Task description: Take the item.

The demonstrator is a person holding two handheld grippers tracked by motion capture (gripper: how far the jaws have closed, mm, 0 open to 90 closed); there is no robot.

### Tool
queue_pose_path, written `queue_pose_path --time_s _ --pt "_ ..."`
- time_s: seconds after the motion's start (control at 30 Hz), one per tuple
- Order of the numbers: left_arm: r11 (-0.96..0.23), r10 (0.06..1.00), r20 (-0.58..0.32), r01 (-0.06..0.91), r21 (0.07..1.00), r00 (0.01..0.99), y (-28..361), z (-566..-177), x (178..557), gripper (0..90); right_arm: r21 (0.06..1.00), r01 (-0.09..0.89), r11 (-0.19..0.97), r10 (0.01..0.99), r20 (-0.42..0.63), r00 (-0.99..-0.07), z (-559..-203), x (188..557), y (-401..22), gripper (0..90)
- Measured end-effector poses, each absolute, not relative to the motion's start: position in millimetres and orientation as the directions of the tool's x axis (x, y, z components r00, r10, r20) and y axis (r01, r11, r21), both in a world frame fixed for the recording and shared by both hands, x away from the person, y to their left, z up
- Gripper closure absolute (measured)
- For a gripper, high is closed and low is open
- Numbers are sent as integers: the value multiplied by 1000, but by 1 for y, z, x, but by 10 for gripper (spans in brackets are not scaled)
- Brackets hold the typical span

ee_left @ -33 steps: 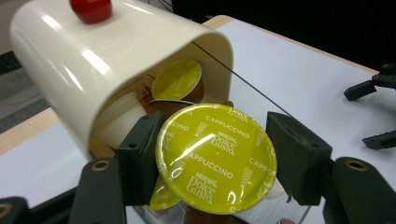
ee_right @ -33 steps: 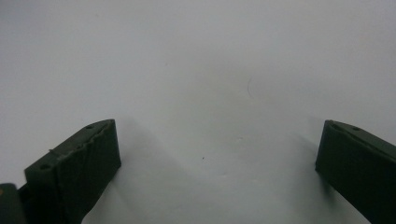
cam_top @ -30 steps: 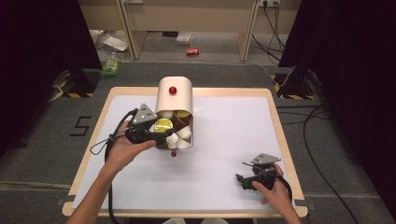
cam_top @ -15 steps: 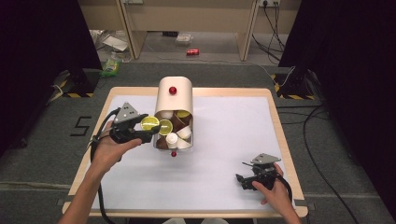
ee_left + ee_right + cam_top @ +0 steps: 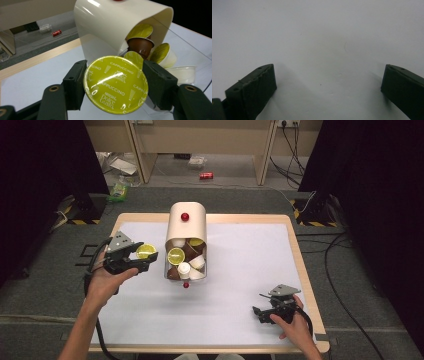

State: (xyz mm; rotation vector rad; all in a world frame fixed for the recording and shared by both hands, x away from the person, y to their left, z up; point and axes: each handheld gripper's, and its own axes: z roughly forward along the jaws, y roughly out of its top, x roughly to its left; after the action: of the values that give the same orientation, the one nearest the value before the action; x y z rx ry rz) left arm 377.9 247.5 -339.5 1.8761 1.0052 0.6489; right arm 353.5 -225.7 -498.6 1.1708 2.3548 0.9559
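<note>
A cream capsule dispenser with a red knob stands at the table's far middle, its open drawer holding several coffee capsules with yellow-green, brown and white tops. My left gripper is left of the dispenser, shut on a yellow-green Cappuccino capsule, whose foil lid faces the camera between both jaws. The dispenser and its capsules lie just behind it. My right gripper rests near the table's front right, open, with nothing between its fingers above the white mat.
A white mat covers the wooden table. A small red knob sits on the mat in front of the drawer. Cables, a red can and clutter lie on the floor beyond the table.
My left gripper has pulled the yellow-green capsule out of the drawer and carried it leftward, away from the dispenser. The right gripper has stayed still.
</note>
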Motion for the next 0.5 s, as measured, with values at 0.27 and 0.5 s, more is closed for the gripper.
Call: queue_pose_path --time_s 0.27,0.5 --pt "-257 867 23 407 876 497 259 -352 378 383 699 570 432 799 -4 -601 -499 353 -226 3" --pt "-233 887 6 438 868 461 271 -368 381 383 699 569 433 799 -6 -601 -499 353 -226 3"
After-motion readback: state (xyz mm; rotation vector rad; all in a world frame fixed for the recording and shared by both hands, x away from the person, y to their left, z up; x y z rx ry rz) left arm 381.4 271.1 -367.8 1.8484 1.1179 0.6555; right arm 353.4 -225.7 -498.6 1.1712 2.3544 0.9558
